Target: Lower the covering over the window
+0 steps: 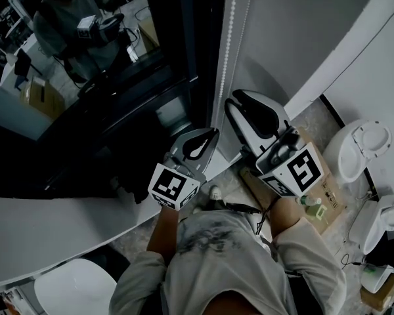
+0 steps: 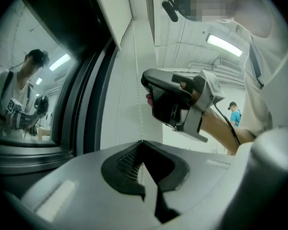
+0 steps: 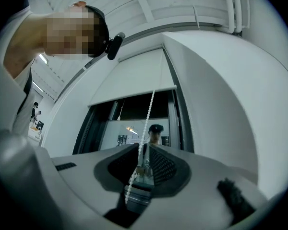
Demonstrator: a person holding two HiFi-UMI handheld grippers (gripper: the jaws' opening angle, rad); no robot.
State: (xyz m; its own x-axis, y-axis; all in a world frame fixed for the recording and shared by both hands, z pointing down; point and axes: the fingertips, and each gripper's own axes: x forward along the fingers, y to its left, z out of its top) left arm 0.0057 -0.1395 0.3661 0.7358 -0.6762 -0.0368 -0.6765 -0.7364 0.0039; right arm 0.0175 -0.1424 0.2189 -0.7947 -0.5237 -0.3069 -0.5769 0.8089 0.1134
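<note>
Status: roller blind partly lowered, bead chain in hand

Roller blind hangs over only the upper part of the window. In the right gripper view its bottom rail sits high and dark, bare glass shows below it, so most of the travel is judged to be left. The bead chain hangs beside the window frame and passes through both tools. The left gripper, the lower of the two, is clenched on the bead chain, which runs straight into its closed jaws. The right gripper, higher up, is released: its jaws stand apart, and the chain hangs loose between them without the pads pressing on it. The task is not complete until the bottom rail reaches the sill, which likely takes further pulls on the chain.
</note>
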